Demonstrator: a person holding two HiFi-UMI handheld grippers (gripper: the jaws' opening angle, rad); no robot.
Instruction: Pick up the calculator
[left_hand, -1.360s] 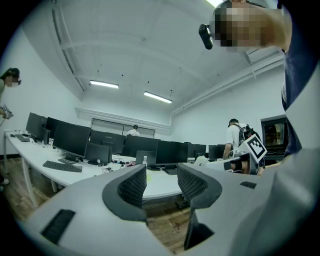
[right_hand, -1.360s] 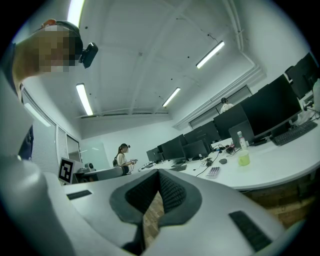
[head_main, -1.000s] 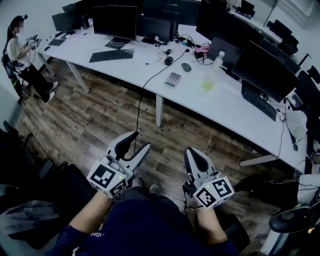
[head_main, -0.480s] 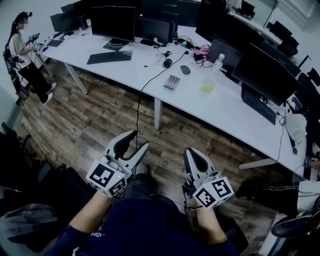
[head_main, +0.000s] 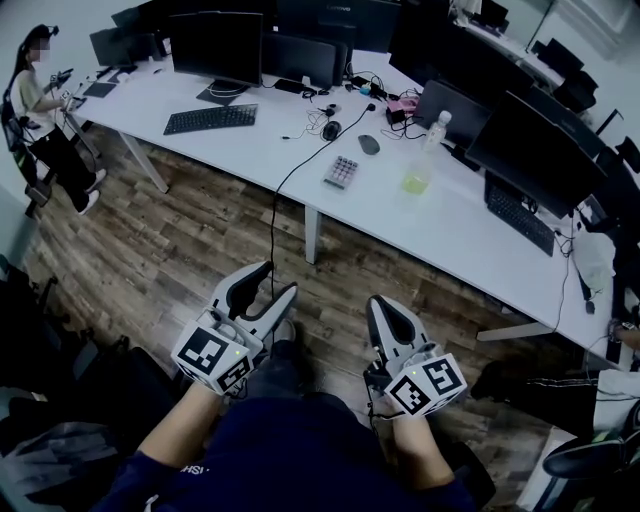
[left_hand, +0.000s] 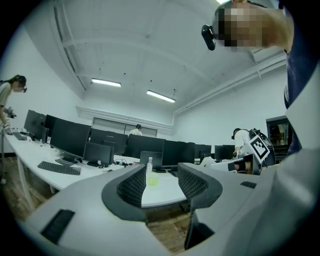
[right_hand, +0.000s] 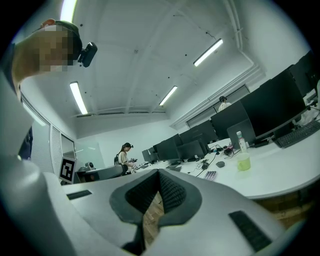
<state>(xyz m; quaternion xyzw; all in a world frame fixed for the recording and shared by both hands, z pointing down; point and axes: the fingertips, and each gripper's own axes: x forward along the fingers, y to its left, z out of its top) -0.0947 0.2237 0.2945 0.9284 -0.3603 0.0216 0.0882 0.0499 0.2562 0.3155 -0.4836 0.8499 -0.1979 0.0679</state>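
the calculator (head_main: 341, 171) lies flat on the white counter (head_main: 460, 225), close to the counter's near edge. it is far ahead of both tongs and touched by neither. a black cable (head_main: 272, 225) passes its left side and drops over the edge to the wooden floor (head_main: 180, 250). to the right of the calculator stands a yellow-green cup (head_main: 416, 180), with a clear bottle (head_main: 437, 127) just behind it. a mouse (head_main: 368, 144) sits a little farther back, and a black keyboard (head_main: 210, 119) lies well to the left. dark monitors (head_main: 222, 45) line the far side of the counter.

the left tongs (head_main: 277, 282) are held low over the floor, close to the person's body, and are released. in the left gripper view the two padded jaws stand apart with nothing between them; only the counter, the cup and the bottle show far off through the gap. the right tongs (head_main: 385, 305) are just to the right of them, clenched and empty. in the right gripper view the jaw tips meet, with a sliver of floor showing below the point where they touch. both tongs point toward the counter. another person (head_main: 35, 90) is at the far left end of the counter.
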